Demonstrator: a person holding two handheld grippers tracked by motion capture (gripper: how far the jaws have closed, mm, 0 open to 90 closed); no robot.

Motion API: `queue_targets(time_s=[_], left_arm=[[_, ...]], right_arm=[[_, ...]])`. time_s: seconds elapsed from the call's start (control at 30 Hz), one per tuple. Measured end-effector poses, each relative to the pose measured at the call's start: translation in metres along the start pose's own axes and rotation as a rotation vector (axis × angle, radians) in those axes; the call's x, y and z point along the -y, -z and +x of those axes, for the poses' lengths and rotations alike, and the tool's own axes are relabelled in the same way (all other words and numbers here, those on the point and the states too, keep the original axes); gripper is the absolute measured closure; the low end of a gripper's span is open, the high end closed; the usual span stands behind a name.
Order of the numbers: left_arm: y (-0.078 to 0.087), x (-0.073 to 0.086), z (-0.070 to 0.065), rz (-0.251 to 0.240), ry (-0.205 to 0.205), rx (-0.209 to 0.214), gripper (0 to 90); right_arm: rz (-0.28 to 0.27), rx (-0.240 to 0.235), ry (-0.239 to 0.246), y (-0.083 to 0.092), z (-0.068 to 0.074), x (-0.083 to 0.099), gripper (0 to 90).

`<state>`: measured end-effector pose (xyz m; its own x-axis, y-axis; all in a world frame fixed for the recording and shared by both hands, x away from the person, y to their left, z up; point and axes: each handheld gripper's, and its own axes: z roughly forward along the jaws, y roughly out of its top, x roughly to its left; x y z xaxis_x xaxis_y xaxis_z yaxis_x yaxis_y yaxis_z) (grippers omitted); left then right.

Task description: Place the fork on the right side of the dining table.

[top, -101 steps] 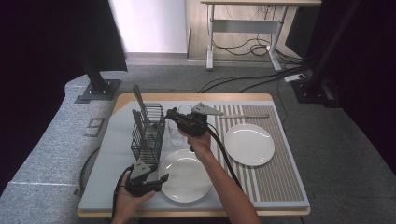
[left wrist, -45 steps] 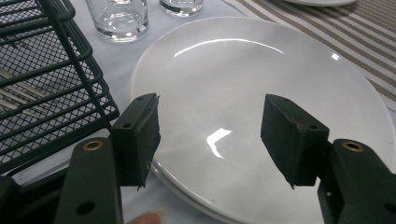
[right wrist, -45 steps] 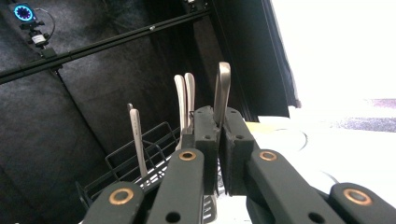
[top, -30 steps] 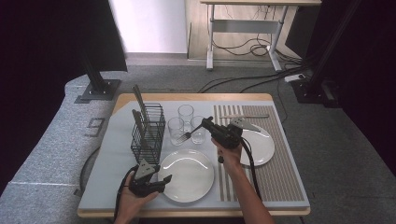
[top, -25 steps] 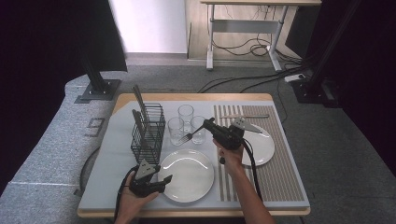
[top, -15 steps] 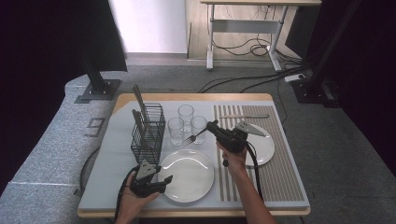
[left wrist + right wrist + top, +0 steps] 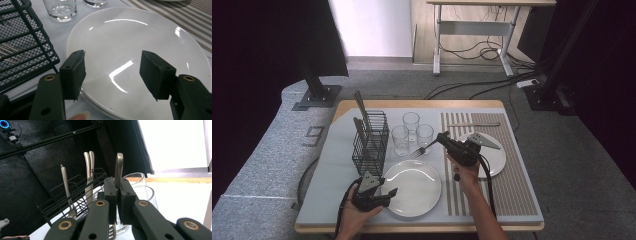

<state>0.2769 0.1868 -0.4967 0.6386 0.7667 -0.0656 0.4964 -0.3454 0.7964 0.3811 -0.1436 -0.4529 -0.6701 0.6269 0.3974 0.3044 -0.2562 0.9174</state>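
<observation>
From above we see a wooden table (image 7: 412,104) covered with a pale mat (image 7: 337,170) on the left and a striped mat (image 7: 512,185) on the right. On the pale mat stands a black wire basket (image 7: 371,137) with some cutlery handles rising out of it, and just beside it stand three clear glasses (image 7: 412,132) close together. In front of the glasses lies a large white plate (image 7: 412,187). A second white plate (image 7: 494,157) lies on the striped mat, and a knife (image 7: 473,124) lies at the far edge of this mat.

We hold the right gripper (image 7: 443,138) above the table, between the two plates and near the glasses. Its jaws are pressed together on a fork (image 7: 423,149). In the high view the fork points from the jaws toward the glasses, with its prongs low and near the closest glass, above the pale mat. In the right gripper view the handle of the fork (image 7: 118,167) rises between the two closed jaws of the right gripper (image 7: 117,192), and behind it we see the wire basket (image 7: 75,197) with its cutlery and the rims of two glasses (image 7: 140,185).

The left gripper (image 7: 387,194) rests low at the near left edge of the large plate, held by the left hand (image 7: 359,212). In the left gripper view the jaws of the left gripper (image 7: 112,70) stand wide apart over the rim of the white plate (image 7: 140,37), and nothing is between them. The basket (image 7: 22,47) is at the left of this view and one glass (image 7: 60,10) is at the top.
</observation>
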Motion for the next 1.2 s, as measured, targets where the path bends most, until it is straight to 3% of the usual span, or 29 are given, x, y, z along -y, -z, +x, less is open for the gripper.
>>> queue_targets(time_s=[1.2], left_arm=[[0.001,-0.001,-0.001,-0.006,-0.003,-0.002,37.4]], right_arm=[[-0.006,0.028,0.009,0.021,0.001,0.0,86.3]])
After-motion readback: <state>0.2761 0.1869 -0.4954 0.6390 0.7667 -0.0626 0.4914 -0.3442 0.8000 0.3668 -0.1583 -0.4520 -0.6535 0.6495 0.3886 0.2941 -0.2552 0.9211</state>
